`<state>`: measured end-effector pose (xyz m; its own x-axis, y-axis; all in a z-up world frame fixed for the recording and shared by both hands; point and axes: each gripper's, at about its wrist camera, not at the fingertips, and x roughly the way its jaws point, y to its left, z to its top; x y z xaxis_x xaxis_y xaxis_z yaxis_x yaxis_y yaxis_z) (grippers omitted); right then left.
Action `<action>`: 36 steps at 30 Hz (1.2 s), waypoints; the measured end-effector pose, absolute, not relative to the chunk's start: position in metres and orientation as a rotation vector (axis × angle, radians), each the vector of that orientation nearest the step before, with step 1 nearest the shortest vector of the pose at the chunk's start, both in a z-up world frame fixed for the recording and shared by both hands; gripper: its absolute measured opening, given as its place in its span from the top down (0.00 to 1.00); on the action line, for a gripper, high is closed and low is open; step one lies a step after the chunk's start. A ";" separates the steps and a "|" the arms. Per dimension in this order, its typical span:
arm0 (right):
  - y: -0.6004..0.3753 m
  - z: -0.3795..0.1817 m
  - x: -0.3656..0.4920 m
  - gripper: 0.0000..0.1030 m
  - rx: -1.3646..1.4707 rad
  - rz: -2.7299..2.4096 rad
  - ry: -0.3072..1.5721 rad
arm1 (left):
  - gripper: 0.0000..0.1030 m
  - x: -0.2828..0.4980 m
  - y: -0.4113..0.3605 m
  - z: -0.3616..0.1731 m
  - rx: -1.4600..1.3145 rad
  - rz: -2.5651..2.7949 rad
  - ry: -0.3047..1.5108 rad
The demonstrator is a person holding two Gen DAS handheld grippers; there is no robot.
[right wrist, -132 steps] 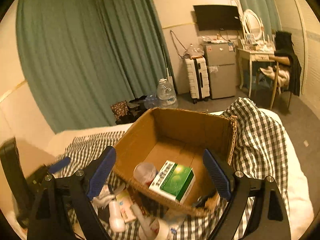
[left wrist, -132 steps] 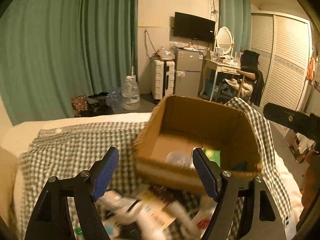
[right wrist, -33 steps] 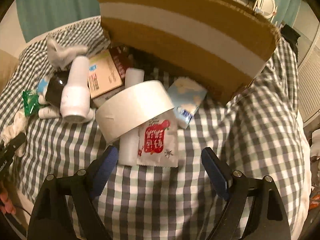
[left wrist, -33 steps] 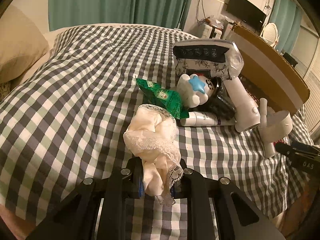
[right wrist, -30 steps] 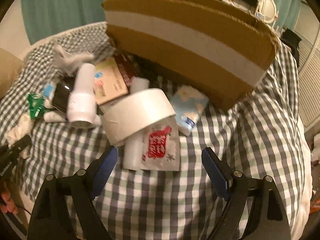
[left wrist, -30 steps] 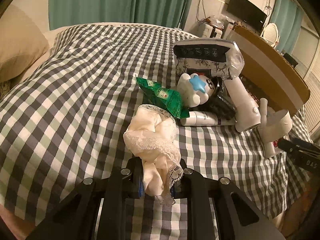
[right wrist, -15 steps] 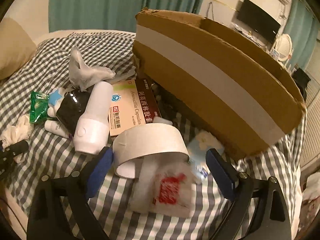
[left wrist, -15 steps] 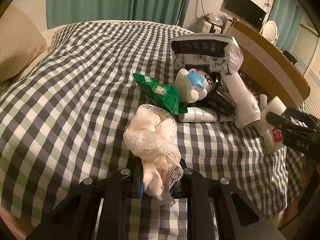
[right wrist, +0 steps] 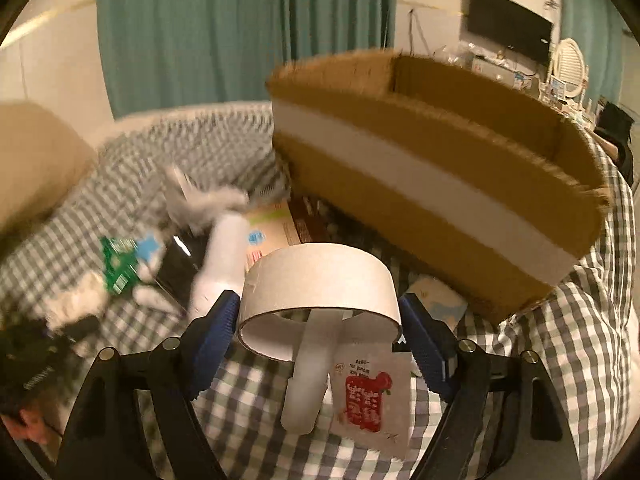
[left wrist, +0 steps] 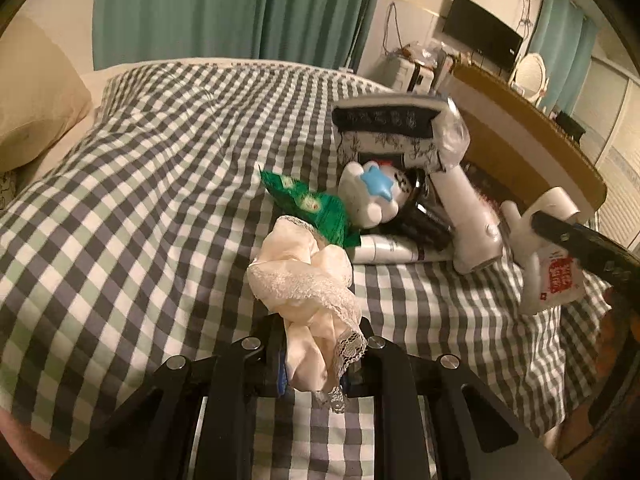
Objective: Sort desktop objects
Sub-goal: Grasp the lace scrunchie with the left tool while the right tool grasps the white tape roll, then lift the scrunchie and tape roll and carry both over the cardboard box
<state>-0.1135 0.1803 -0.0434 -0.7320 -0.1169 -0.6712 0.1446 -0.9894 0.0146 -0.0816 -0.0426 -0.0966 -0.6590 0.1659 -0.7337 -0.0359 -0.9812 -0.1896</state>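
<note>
Both grippers loaded, box ahead

Left gripper (left wrist: 314, 368) is clamped on a lace cloth (left wrist: 306, 280); right gripper (right wrist: 320, 330), jaws just closed in, spans a tape ring (right wrist: 320, 280). Advise lifting the ring level over the cardboard box (right wrist: 440, 184) just beyond. Box interior hidden; clutter to the right gripper's left is blurred

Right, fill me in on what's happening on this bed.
A person is sorting clutter off a checked bedspread into a cardboard box. The left tongs are clamped on a cream lace cloth. The right tongs have just been closing around a white tape roll, pads at its sides.
</note>
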 end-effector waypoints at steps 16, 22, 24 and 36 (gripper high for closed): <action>0.177 0.023 -0.065 0.22 0.601 -2.856 -0.078 | 0.82 -0.065 -0.038 -0.049 -1.075 2.784 -0.252; 0.160 0.043 -0.052 0.22 0.459 -2.878 -0.024 | 0.82 -0.065 -0.034 -0.030 -1.031 2.775 -0.266; 0.160 0.049 -0.044 0.22 0.393 -2.894 -0.027 | 0.82 -0.066 -0.031 -0.024 -1.023 2.770 -0.266; 0.135 0.074 -0.044 0.22 0.190 -2.952 0.233 | 0.82 -0.100 0.006 0.061 -0.828 2.728 -0.189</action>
<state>-0.0437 0.1347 0.0740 -0.9766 -0.1630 -0.1400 0.1829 -0.9726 -0.1437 -0.1001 0.0060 0.0605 -0.7954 0.3056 -0.5234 -0.2305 -0.9512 -0.2051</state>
